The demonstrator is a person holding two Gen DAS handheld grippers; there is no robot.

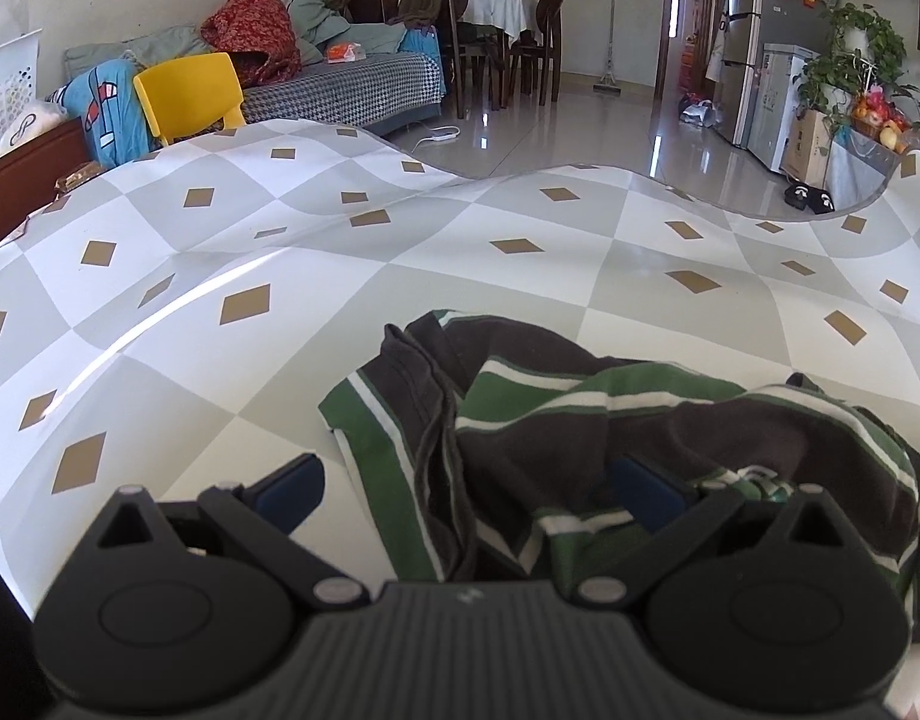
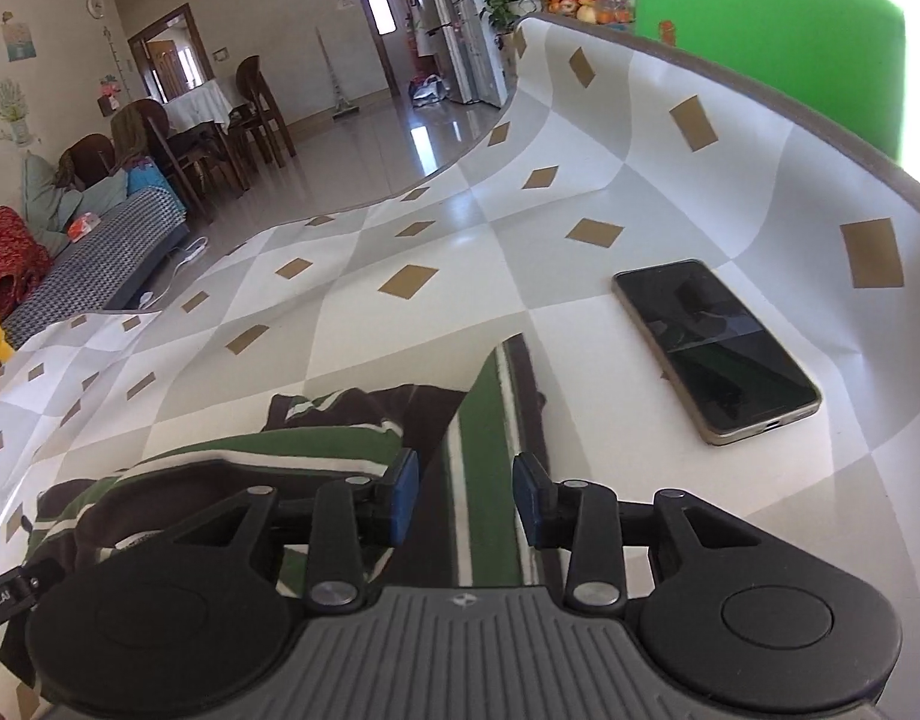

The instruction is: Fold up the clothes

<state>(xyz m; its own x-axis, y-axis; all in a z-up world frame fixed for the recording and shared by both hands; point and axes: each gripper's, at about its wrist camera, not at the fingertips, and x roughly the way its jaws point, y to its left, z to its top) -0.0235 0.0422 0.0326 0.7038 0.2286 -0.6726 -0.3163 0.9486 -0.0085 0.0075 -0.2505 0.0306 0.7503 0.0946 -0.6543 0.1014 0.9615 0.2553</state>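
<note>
While my left gripper (image 1: 466, 489) hangs over the near edge of the table (image 1: 520, 276), its jaws stand wide apart, released, with a rumpled fold of the shirt (image 1: 580, 420) bunched between them and draped against the right-hand pad (image 1: 643, 492); the left-hand pad sits clear over bare cloth-covered tabletop. The shirt, striped green, white and dark brown, spreads ahead of and to the right of those jaws in a loose heap.

From my right gripper (image 2: 466, 501), I see the jaws parted and gripping nothing, a flat striped strip of the shirt (image 2: 484, 450) running straight through the gap between the blue pads (image 2: 535, 495) without either pad pressing on it. More of the garment lies crumpled to the left of these jaws. A phone (image 2: 715, 348) rests face up ahead and to the right of them, just beside the shirt's edge but apart from it. A green chair (image 2: 778, 42) stands beyond the table's far rim.
</note>
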